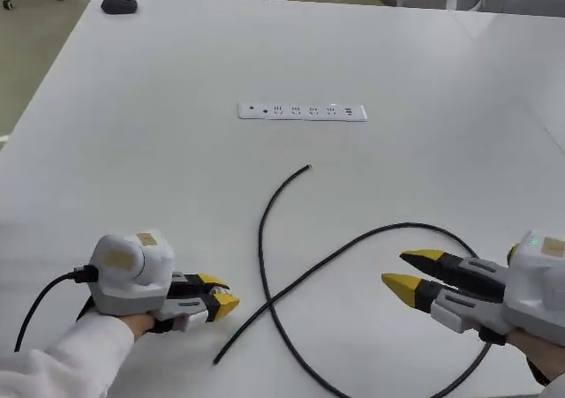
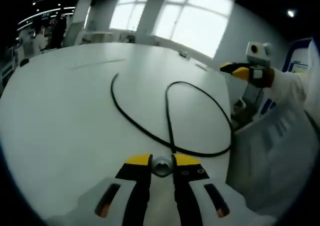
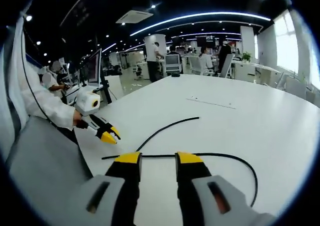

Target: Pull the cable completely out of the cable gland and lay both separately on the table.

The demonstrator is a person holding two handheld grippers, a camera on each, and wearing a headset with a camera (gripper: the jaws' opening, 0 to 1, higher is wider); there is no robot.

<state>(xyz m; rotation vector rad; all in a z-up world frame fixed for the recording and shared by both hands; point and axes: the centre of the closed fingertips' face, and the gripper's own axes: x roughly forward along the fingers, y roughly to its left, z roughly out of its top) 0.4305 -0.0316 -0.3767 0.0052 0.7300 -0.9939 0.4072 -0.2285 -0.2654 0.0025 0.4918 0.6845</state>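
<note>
A long black cable (image 1: pixel 262 239) lies loose on the white table (image 1: pixel 177 151), looped and crossing itself in front of me. In the left gripper view the cable (image 2: pixel 170 116) runs up to just ahead of the jaws. My left gripper (image 2: pixel 161 162) is shut on a small grey cable gland (image 2: pixel 161 167), held between its yellow tips. In the head view it (image 1: pixel 225 299) rests low at the near left, beside one cable end. My right gripper (image 1: pixel 410 270) hovers open at the near right, inside the cable's loop, with nothing between its fingers. Its own view shows its jaws (image 3: pixel 157 158) apart over the cable (image 3: pixel 165 128).
A white power strip (image 1: pixel 302 111) lies flat in the middle of the table, beyond the cable. A dark, rounded object (image 1: pixel 118 4) sits at the far left corner. Office chairs stand past the far edge. A black cord trails from the left gripper's body.
</note>
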